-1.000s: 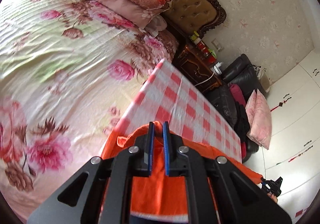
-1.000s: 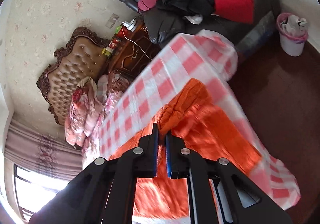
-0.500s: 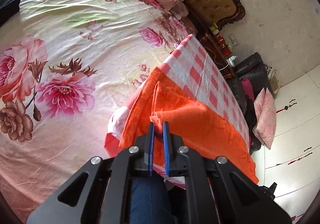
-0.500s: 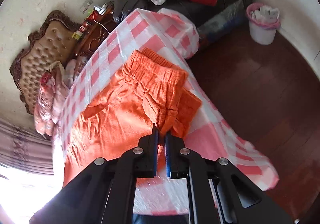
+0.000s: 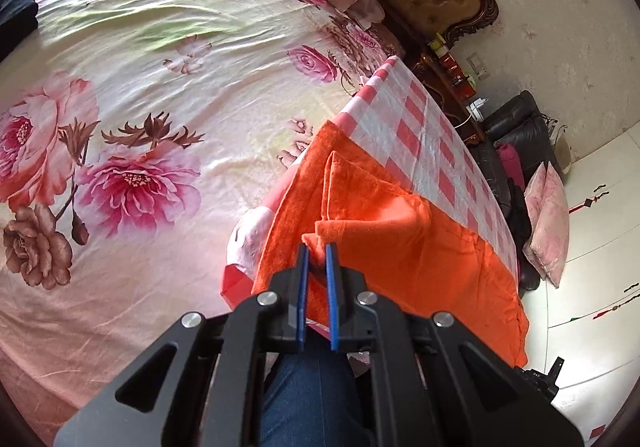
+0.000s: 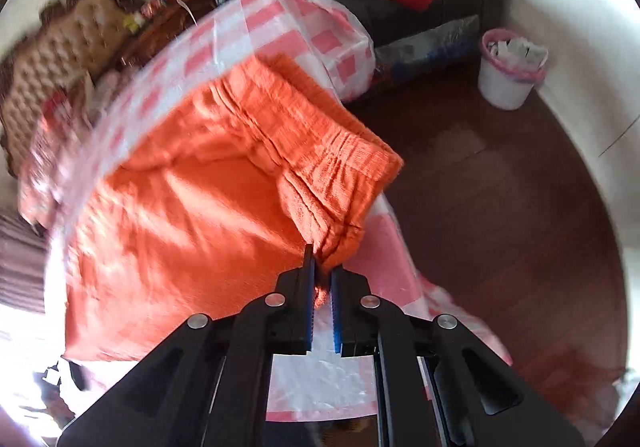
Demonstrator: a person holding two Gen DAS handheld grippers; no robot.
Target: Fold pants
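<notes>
1. The orange pants (image 5: 404, 247) are spread on a table covered by a red-and-white checked cloth (image 5: 424, 135), just beside a bed with a floral sheet (image 5: 132, 95).
2. A hem corner of the pants is pinched between the pressed-together fingers of the left gripper (image 5: 316, 247), at the near left edge of the table.
3. The gathered elastic waistband (image 6: 320, 135) is pinched by the right gripper (image 6: 322, 263), its fingers closed on a bunched fold at the near right.
4. The waistband end is seen lifted and folded toward the legs.
5. A white bin (image 6: 510, 73) stands on the dark floor, far right, near a black sofa (image 6: 452, 3).
</notes>
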